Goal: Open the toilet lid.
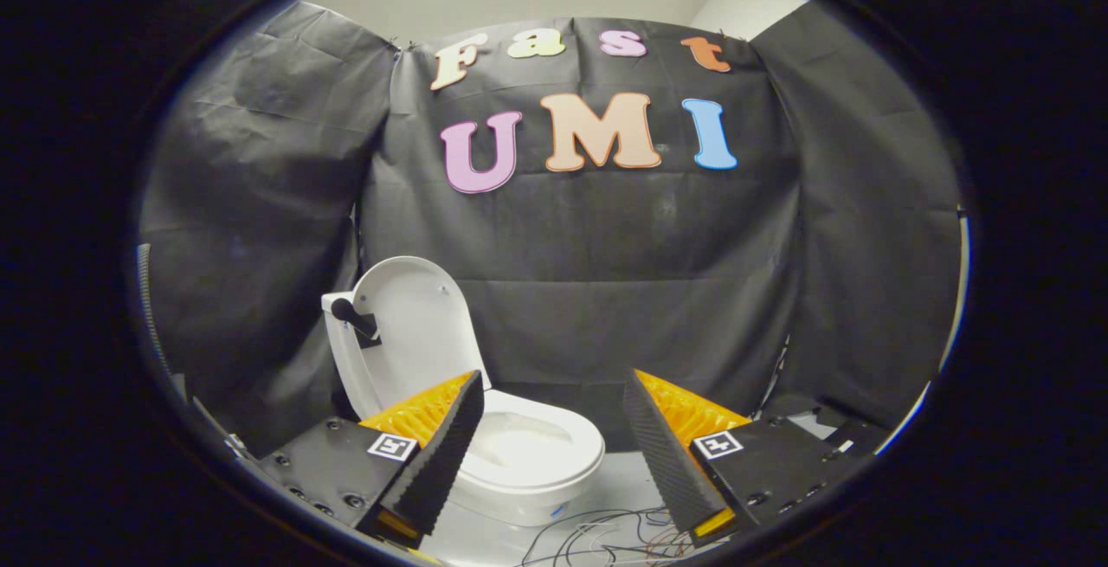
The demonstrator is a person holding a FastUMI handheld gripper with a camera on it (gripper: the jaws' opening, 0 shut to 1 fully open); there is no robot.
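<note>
You can read no words or numbers on the raised toilet lid (415, 333). Your gripper (552, 376), fingers spread wide apart, carries two square black-and-white coded markers: the left marker (391, 447) and the right marker (718, 444).

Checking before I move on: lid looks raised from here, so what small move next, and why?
Probably just ease the gripper straight back. The toilet lid already stands upright against the tank, the seat and bowl lie exposed, and the fingers are spread open on nothing. Mind the loose wires on the floor.
</note>
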